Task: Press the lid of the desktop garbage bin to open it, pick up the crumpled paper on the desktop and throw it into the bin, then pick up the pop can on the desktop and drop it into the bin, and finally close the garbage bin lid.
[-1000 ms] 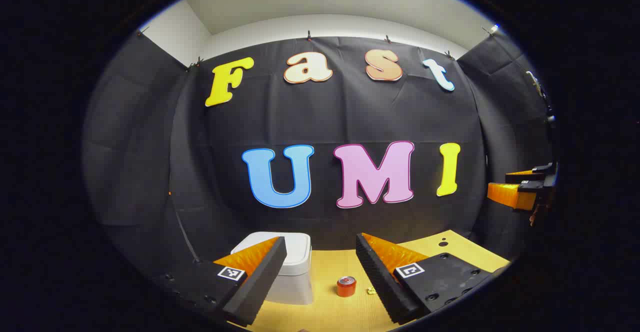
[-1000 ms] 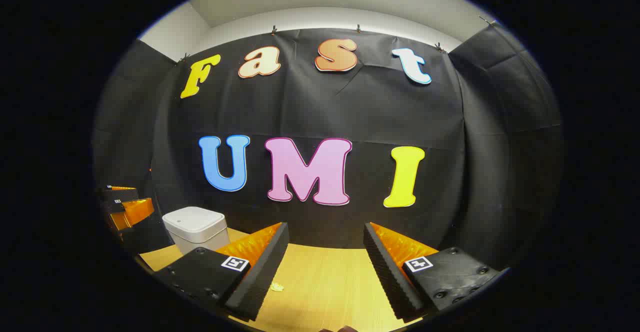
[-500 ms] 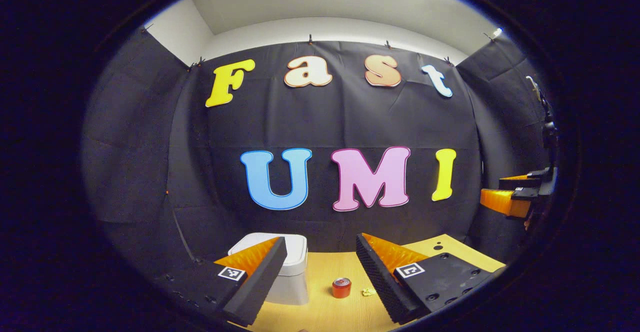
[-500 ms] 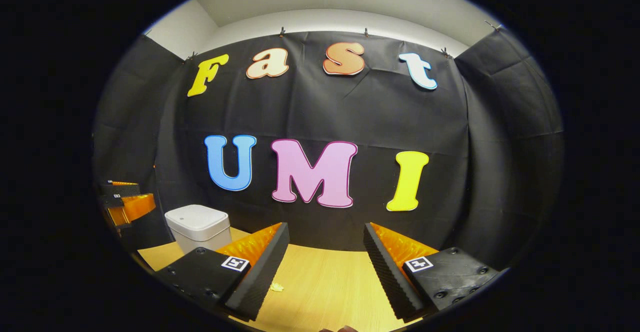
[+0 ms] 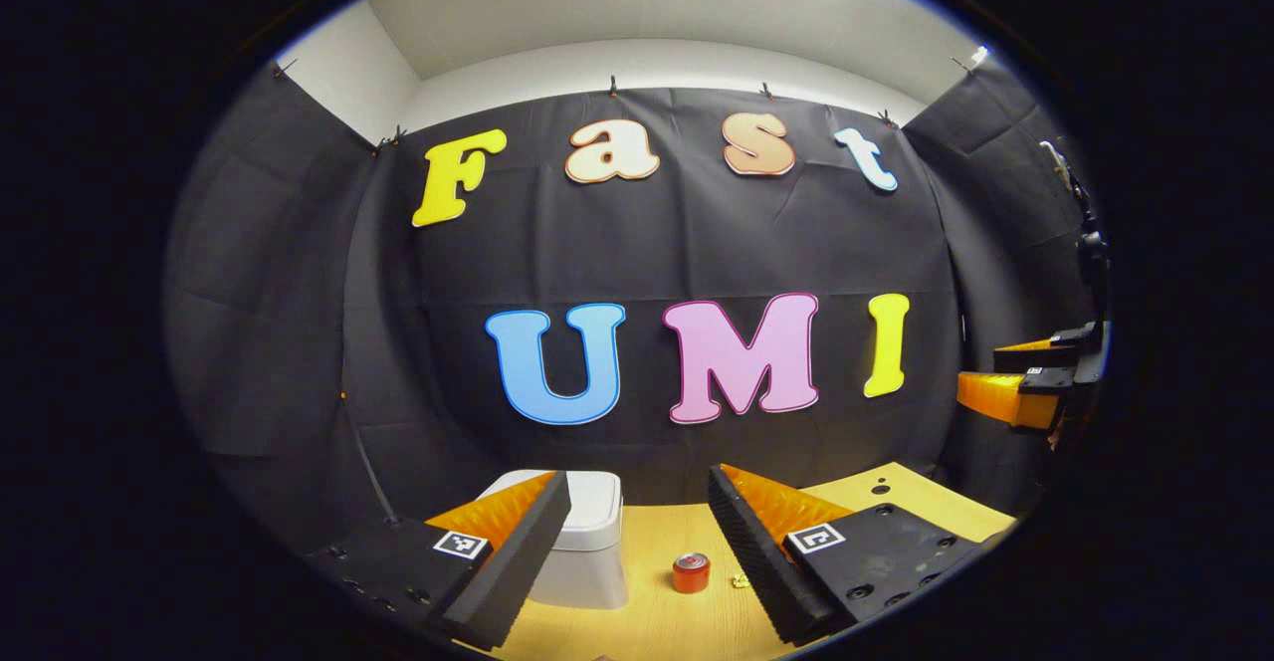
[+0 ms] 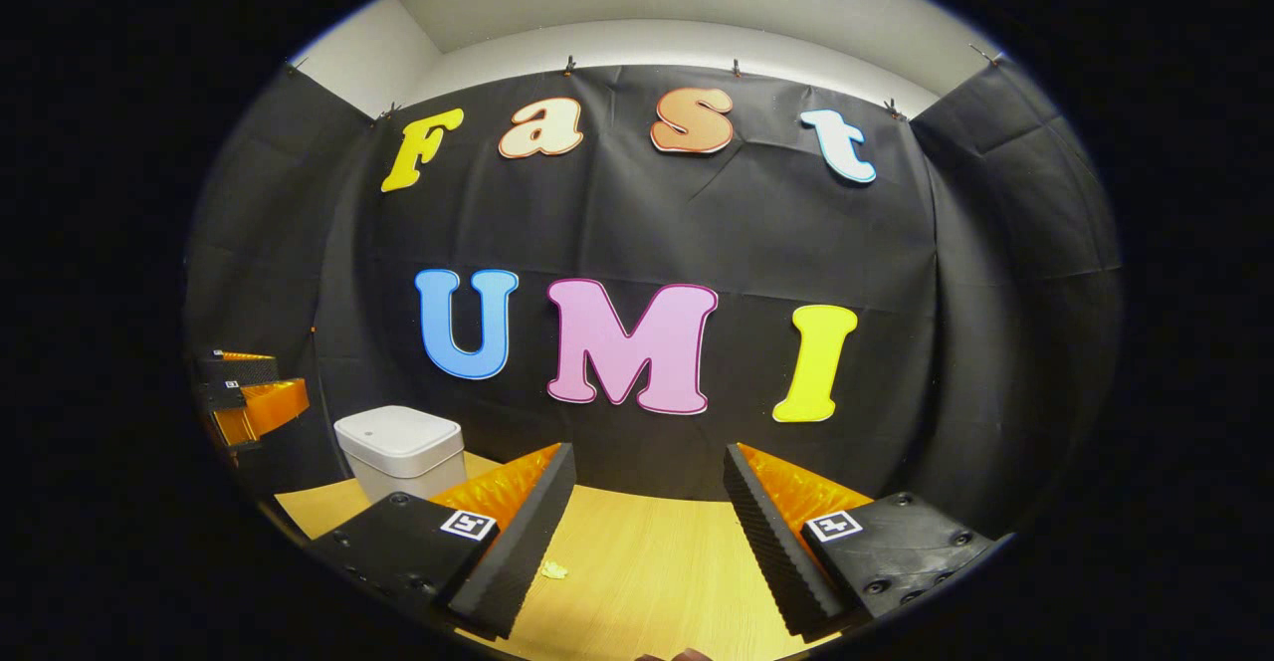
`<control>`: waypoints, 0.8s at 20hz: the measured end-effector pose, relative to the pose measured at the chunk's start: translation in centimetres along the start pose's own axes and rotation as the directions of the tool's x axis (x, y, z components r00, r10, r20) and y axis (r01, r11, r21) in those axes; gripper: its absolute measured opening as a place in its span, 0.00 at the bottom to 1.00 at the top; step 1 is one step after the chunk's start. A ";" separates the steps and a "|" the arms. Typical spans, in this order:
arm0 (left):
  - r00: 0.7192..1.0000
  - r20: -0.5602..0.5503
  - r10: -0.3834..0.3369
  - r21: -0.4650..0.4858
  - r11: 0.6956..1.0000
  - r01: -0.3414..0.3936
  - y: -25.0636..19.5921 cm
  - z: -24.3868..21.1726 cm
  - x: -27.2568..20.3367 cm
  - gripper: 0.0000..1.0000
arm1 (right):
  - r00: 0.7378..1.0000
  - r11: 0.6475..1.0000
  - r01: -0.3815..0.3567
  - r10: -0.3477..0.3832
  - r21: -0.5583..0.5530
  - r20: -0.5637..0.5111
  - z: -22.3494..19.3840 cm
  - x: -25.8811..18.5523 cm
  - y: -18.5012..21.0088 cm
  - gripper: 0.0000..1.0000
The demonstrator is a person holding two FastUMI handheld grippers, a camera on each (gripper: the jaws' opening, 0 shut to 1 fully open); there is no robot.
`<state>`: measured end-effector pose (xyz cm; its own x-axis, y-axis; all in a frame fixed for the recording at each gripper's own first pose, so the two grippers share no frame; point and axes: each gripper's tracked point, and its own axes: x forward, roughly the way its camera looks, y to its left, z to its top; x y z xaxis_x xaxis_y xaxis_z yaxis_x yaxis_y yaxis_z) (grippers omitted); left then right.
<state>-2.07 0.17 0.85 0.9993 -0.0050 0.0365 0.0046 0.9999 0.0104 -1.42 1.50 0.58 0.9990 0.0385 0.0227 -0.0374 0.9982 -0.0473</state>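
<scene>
A white desktop bin (image 5: 589,551) with its lid down stands on the wooden desk (image 5: 677,621), partly behind my left gripper's near finger. A red pop can (image 5: 690,573) stands upright to its right, and a small crumpled paper (image 5: 740,580) lies just past the can. My left gripper (image 5: 637,561) is open above the desk, holding nothing. In the right gripper view the bin (image 6: 401,450) sits at the left and the crumpled paper (image 6: 553,569) lies by the near finger. My right gripper (image 6: 647,532) is open and holds nothing.
The other gripper (image 5: 1025,387) hangs at the right edge of the left gripper view, and the left one (image 6: 249,397) at the left edge of the right gripper view. Two small dark holes (image 5: 878,488) mark the desk's far right part.
Both views have shifted slightly, with the bin, can and paper drifting a little within them. Both grippers stay open and nothing on the desk has moved.
</scene>
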 end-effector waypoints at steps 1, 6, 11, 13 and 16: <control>1.000 -0.004 0.002 0.001 1.000 -0.002 0.1 -0.1 0.0 0.93 | 1.000 1.000 -0.001 0.001 -0.004 0.001 -0.1 0.0 0.0 1.00; 1.000 -0.005 0.019 -0.010 1.000 -0.019 0.9 0.0 0.5 0.93 | 1.000 1.000 -0.016 0.016 -0.018 0.001 0.1 0.3 0.7 0.96; 0.999 0.002 0.045 0.009 0.999 -0.046 3.3 0.0 2.5 0.93 | 0.998 0.997 -0.051 0.052 -0.055 0.025 2.0 2.2 2.1 0.96; 0.999 0.002 0.053 0.014 0.998 -0.053 4.8 -0.3 3.5 0.93 | 0.997 0.997 -0.062 0.064 -0.052 0.037 2.8 2.8 3.1 0.96; 0.996 -0.039 0.074 -0.001 0.997 -0.074 8.0 -1.7 5.7 0.86 | 0.995 0.996 -0.079 0.082 -0.047 0.057 4.1 3.3 4.6 0.96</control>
<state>3.72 8.18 -0.54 0.9976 0.0695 -0.0019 -0.0695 0.9976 0.0071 1.61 6.43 4.54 0.9896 0.1228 0.0751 -0.1154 0.9887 -0.0961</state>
